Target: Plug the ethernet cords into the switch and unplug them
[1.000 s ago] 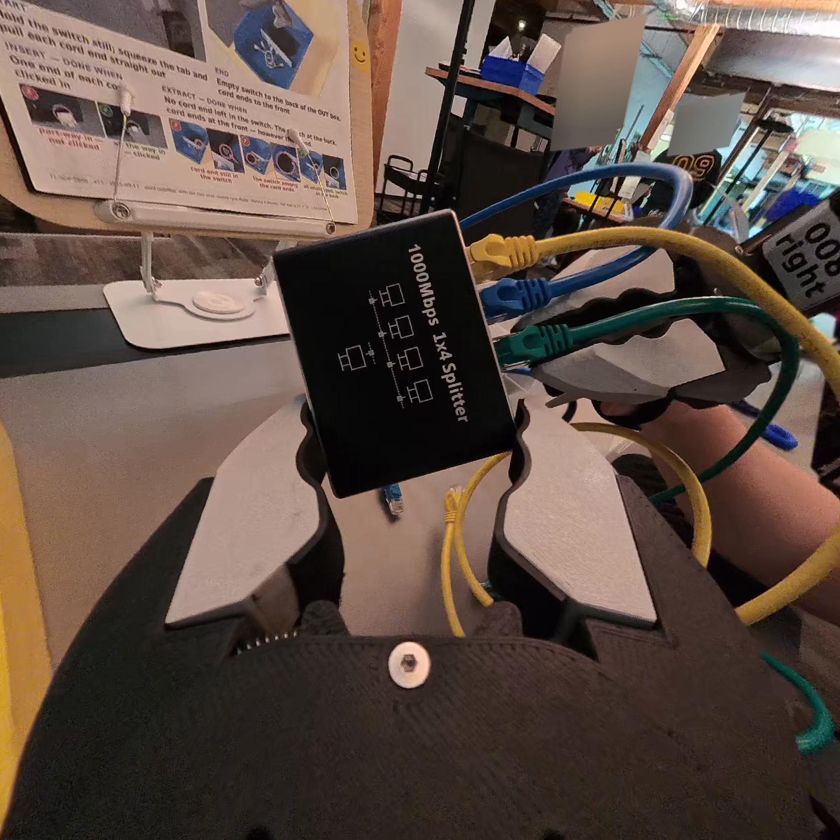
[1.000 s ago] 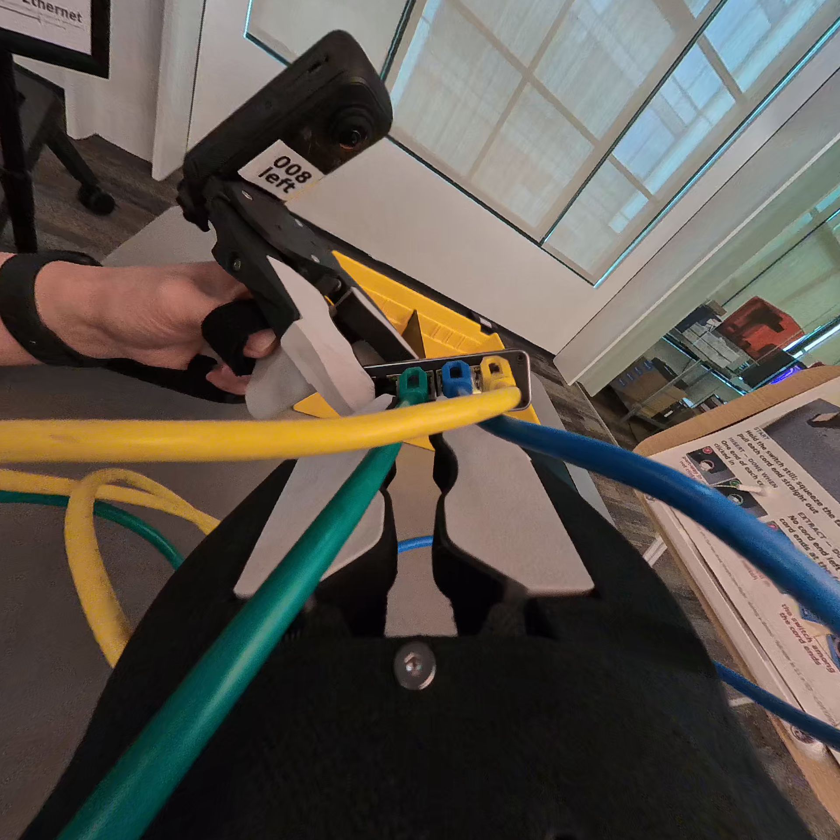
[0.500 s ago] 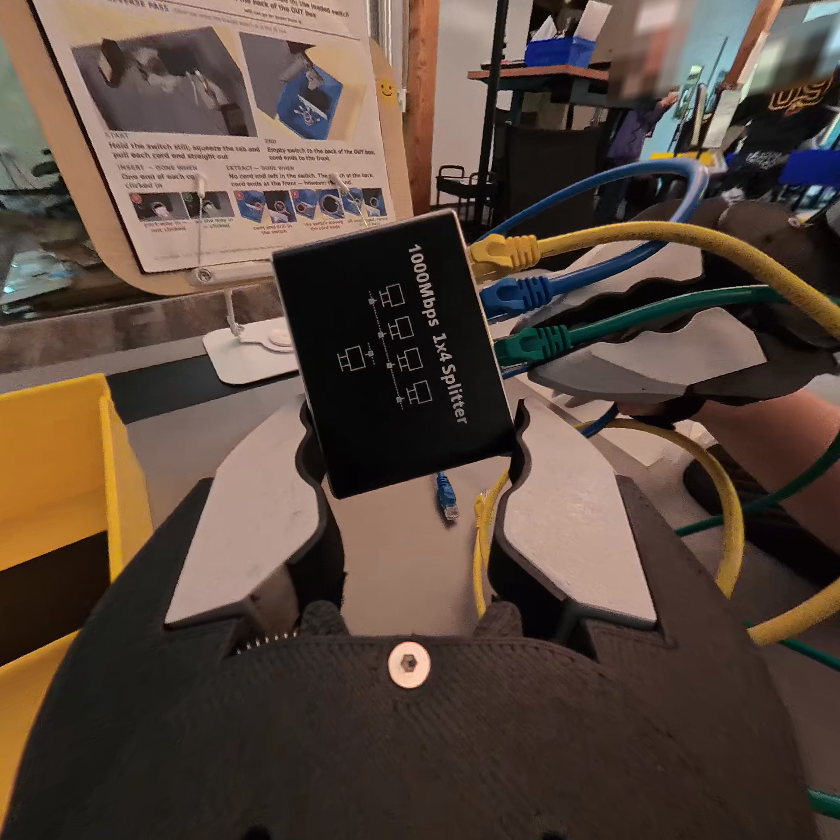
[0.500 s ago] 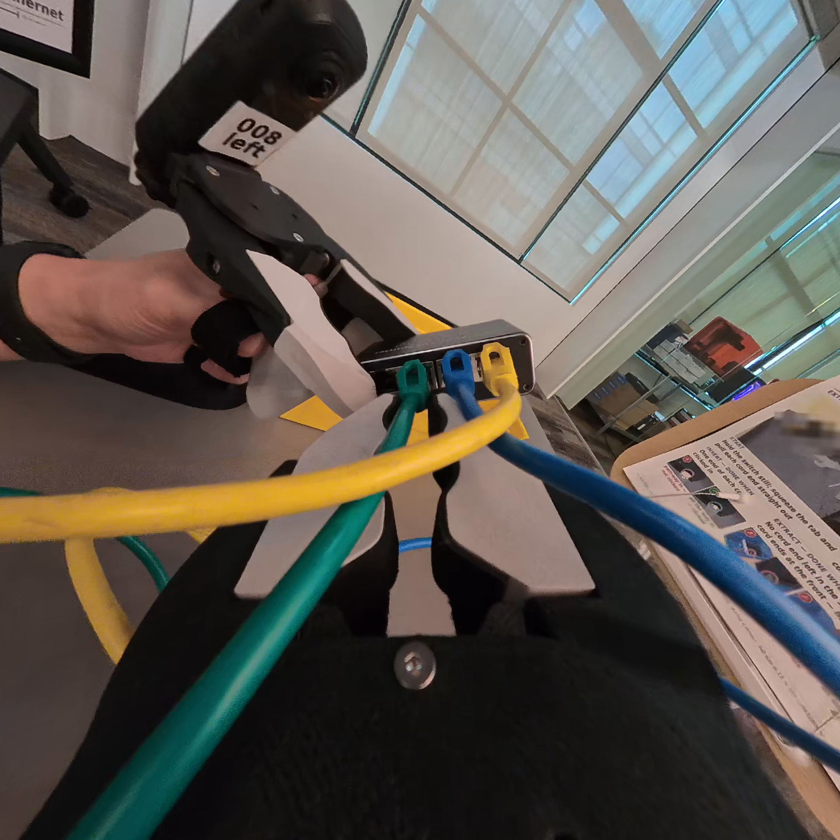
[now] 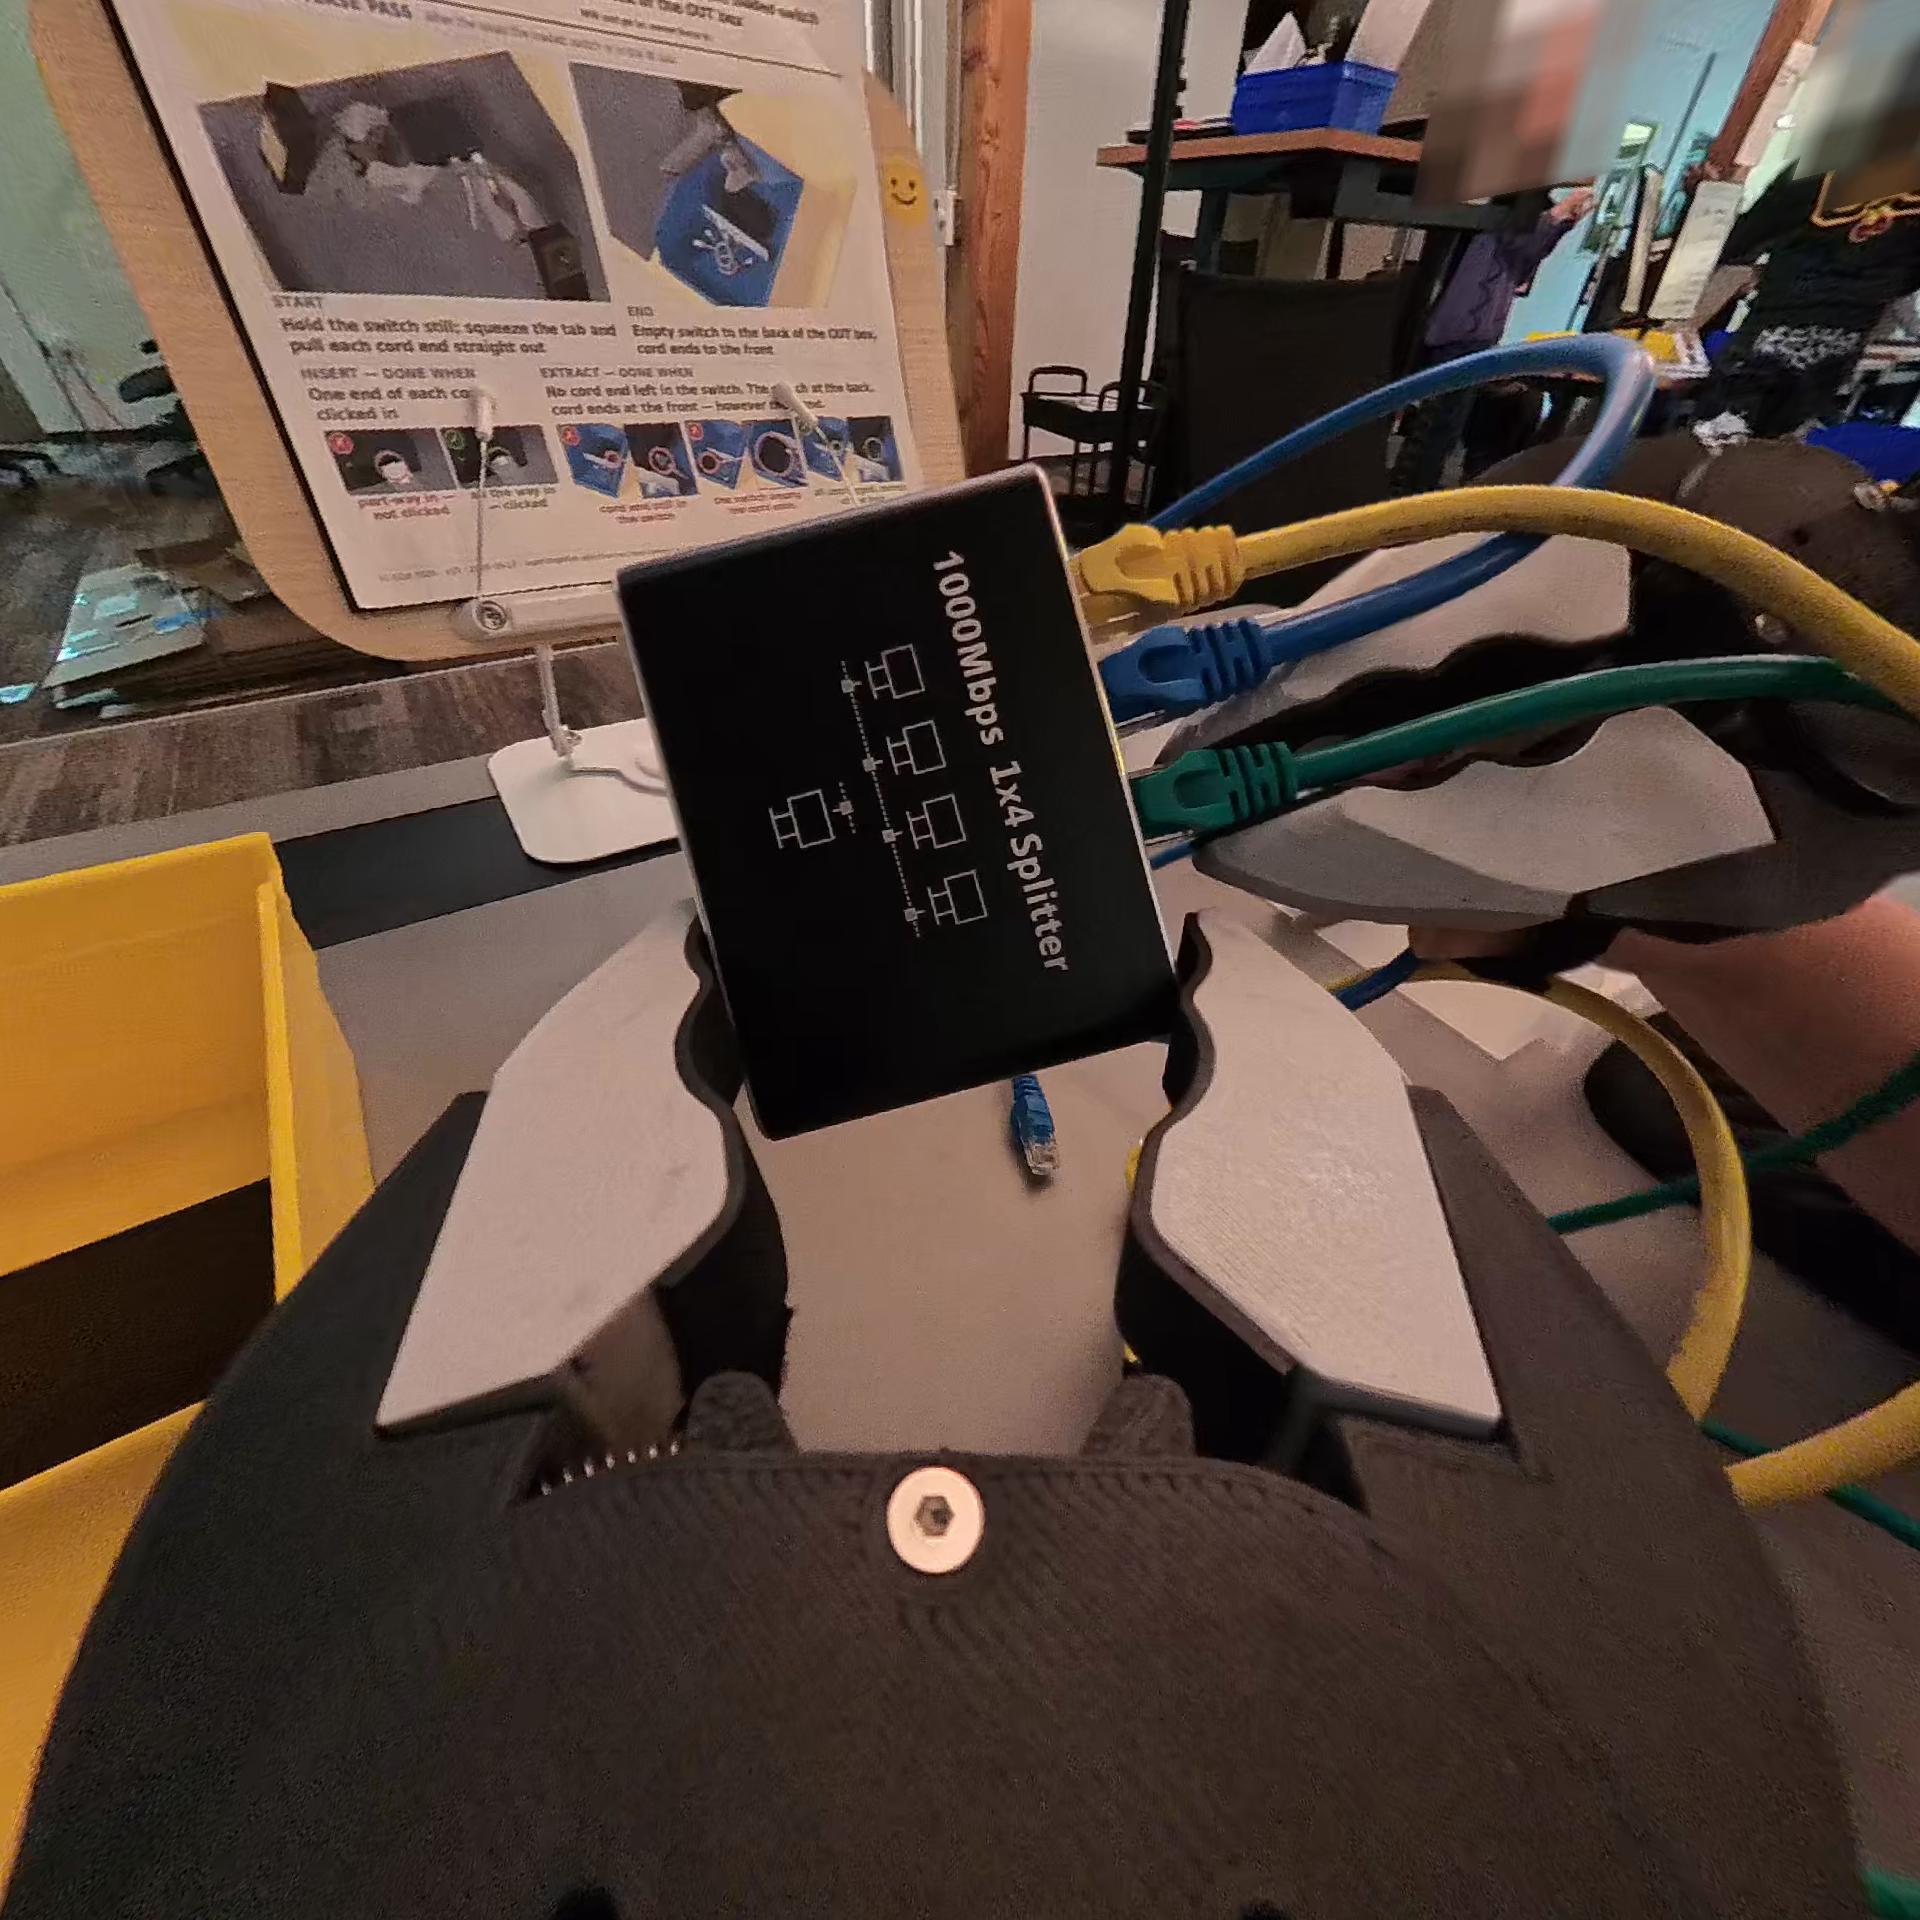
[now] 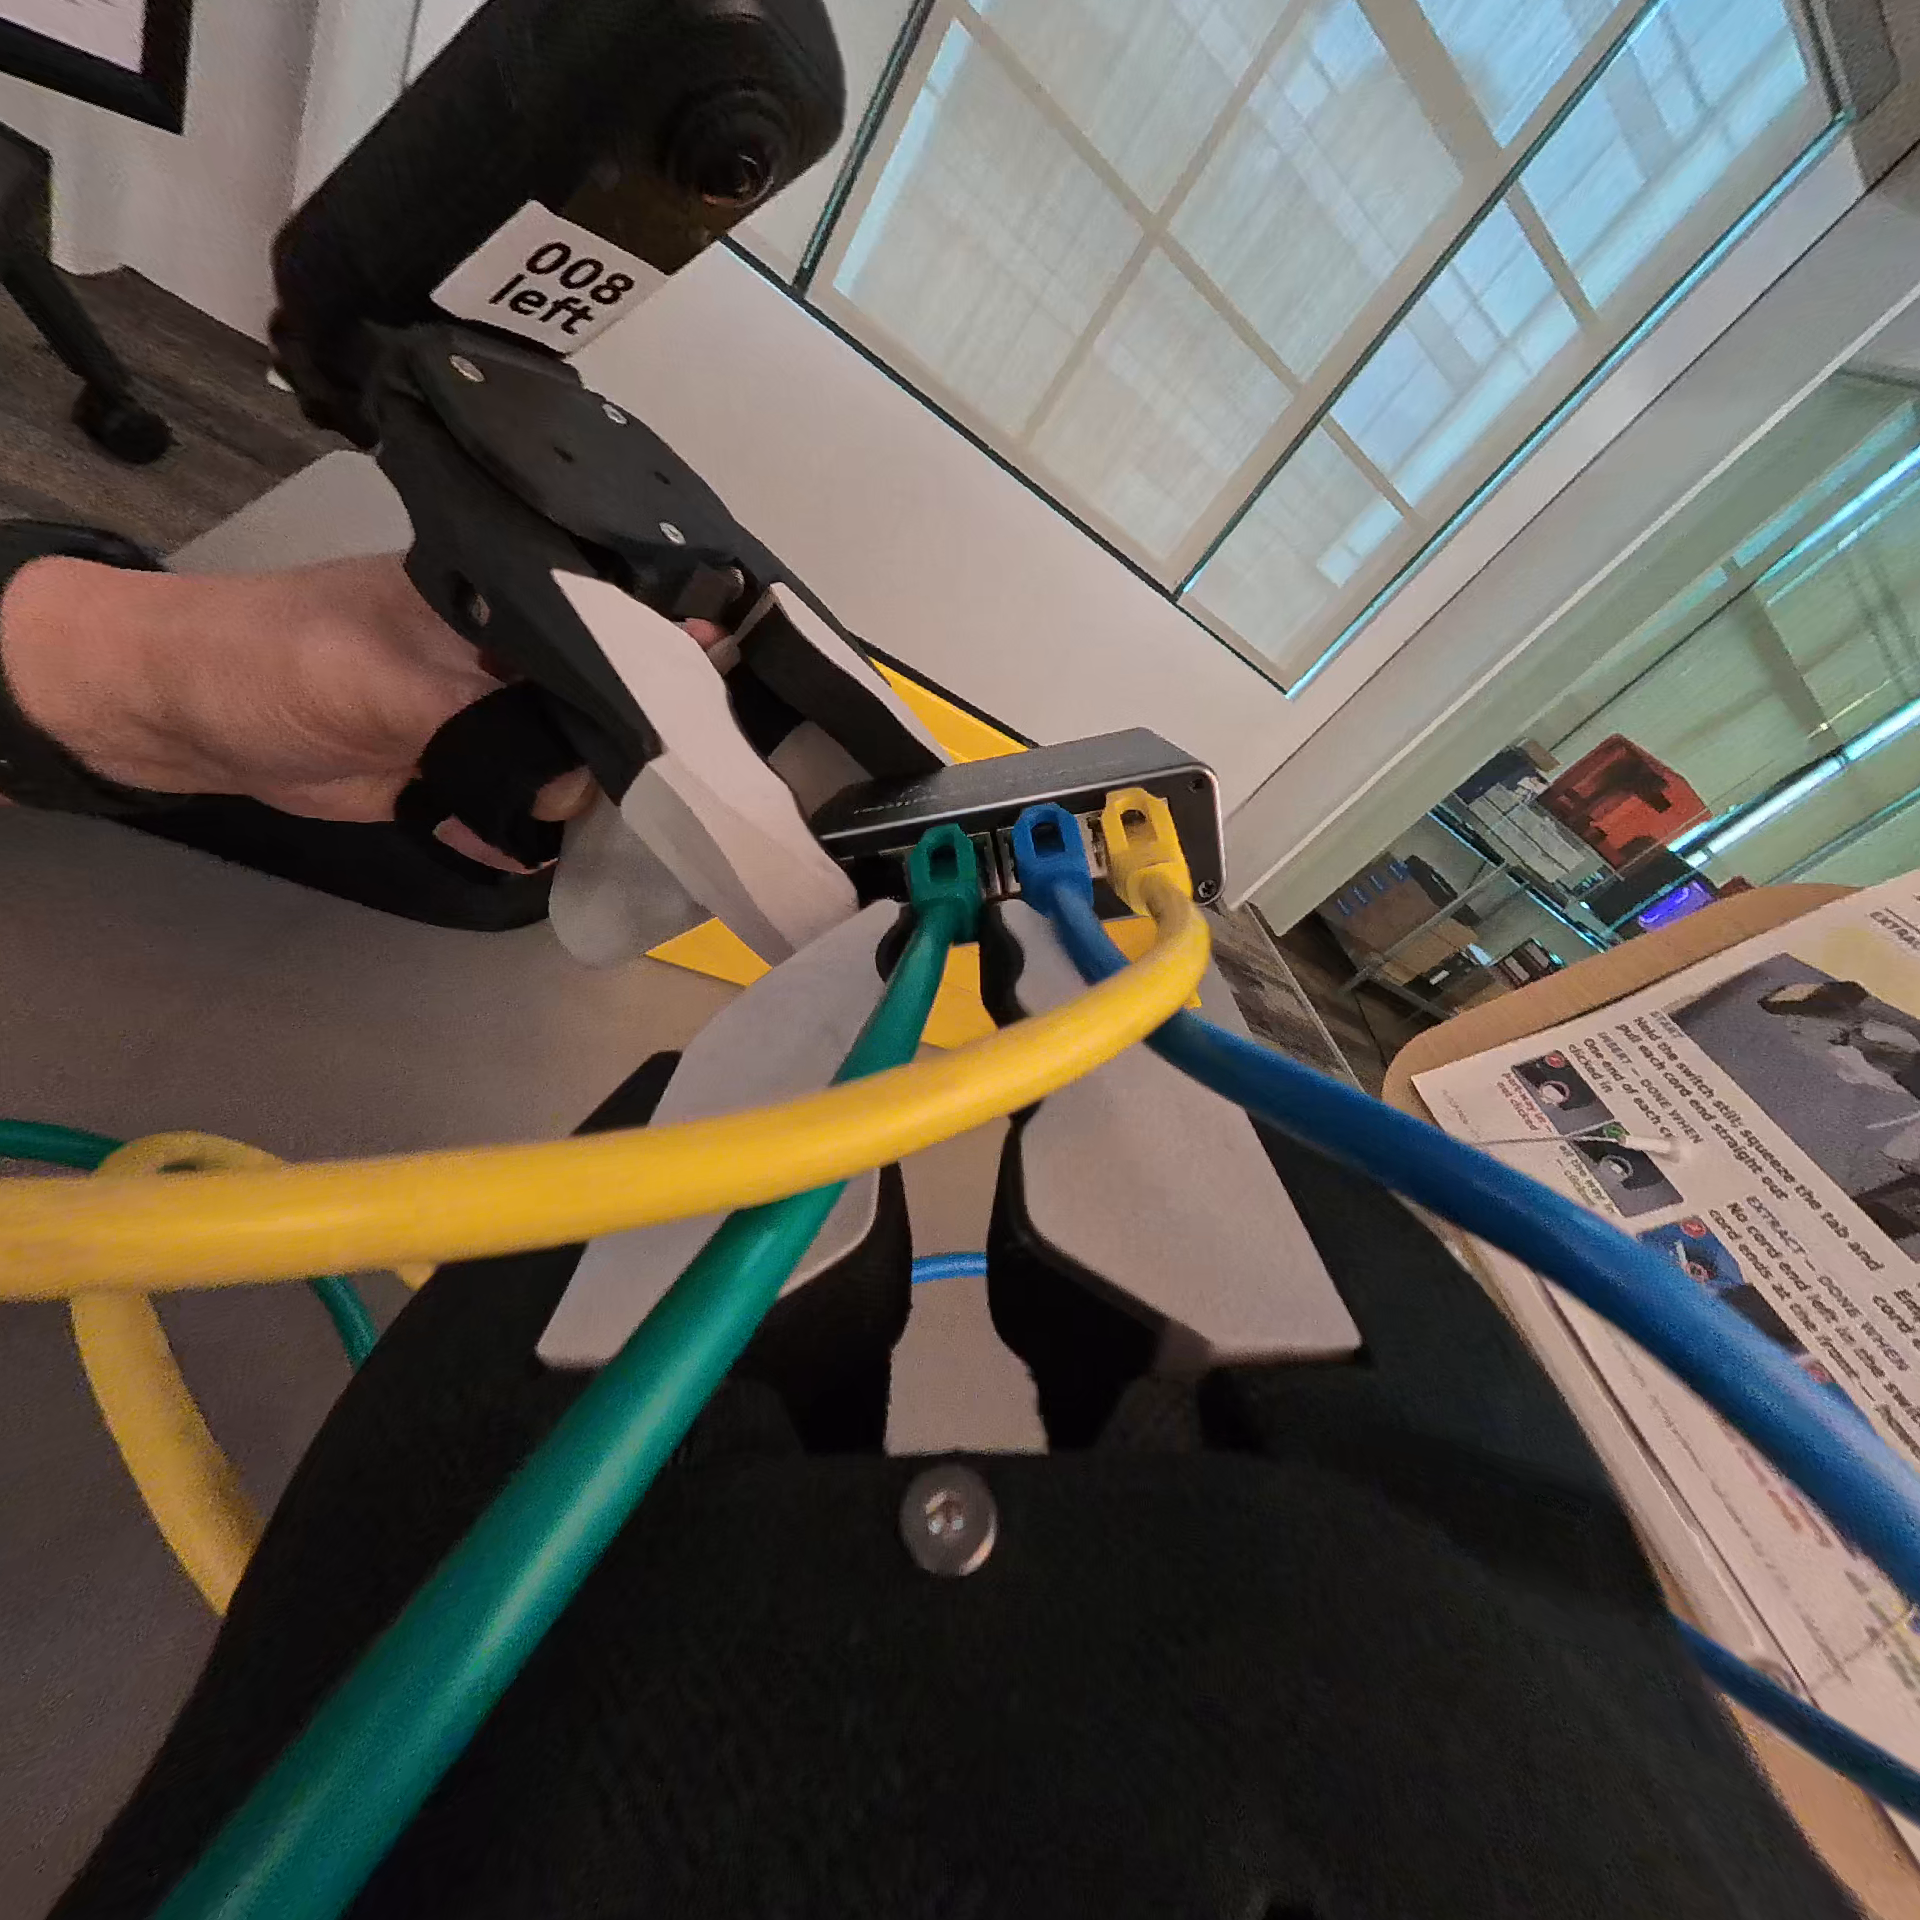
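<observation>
My left gripper is shut on the black switch and holds it above the table. A yellow plug, a blue plug and a green plug sit side by side in the switch's ports. In the right wrist view the switch faces me with the green plug, blue plug and yellow plug in it. My right gripper is nearly shut with its tips at the green plug. The green cord runs back over its left finger.
A yellow bin stands at the left. An instruction sheet on a stand is behind the switch. A loose blue plug lies on the grey table. Yellow cord loops lie on the table by a person's hand.
Both grippers and the switch have swung together to the left, bringing the yellow bin into the left wrist view. The grips and the three plugged cords look unchanged.
</observation>
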The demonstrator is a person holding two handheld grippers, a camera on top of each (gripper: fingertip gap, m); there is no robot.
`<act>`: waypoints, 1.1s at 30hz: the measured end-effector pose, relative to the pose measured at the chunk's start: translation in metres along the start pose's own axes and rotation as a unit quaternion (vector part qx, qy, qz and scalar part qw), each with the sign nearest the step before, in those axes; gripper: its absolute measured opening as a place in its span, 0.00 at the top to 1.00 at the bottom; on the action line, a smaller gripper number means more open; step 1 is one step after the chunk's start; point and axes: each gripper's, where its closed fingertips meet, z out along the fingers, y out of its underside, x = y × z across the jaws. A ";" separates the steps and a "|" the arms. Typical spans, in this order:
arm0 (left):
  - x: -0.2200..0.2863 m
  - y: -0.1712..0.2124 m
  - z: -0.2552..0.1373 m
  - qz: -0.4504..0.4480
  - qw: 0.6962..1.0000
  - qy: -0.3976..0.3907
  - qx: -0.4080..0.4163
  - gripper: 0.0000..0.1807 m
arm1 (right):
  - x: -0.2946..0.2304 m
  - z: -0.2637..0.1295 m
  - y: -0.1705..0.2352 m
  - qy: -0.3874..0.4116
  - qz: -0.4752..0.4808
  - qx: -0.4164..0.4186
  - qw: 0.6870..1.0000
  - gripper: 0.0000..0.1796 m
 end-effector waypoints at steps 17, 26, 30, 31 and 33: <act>-0.038 -0.007 -0.030 0.012 0.997 -0.055 0.053 0.56 | -0.025 -0.084 0.042 -0.252 0.066 -0.200 0.945 0.96; -0.002 -0.032 -0.045 0.215 0.968 -0.095 0.086 0.56 | 0.040 -0.100 -0.077 -0.154 0.281 0.089 0.943 0.87; 0.036 -0.037 -0.038 0.299 0.947 -0.077 0.087 0.56 | 0.045 -0.077 -0.047 -0.128 0.376 0.018 0.917 0.68; 0.045 -0.037 -0.035 0.318 0.941 -0.074 0.087 0.56 | 0.042 -0.072 -0.037 -0.136 0.394 -0.007 0.909 0.63; 0.061 -0.034 -0.029 0.343 0.934 -0.062 0.080 0.56 | 0.029 -0.067 -0.030 -0.182 0.439 -0.037 0.879 0.60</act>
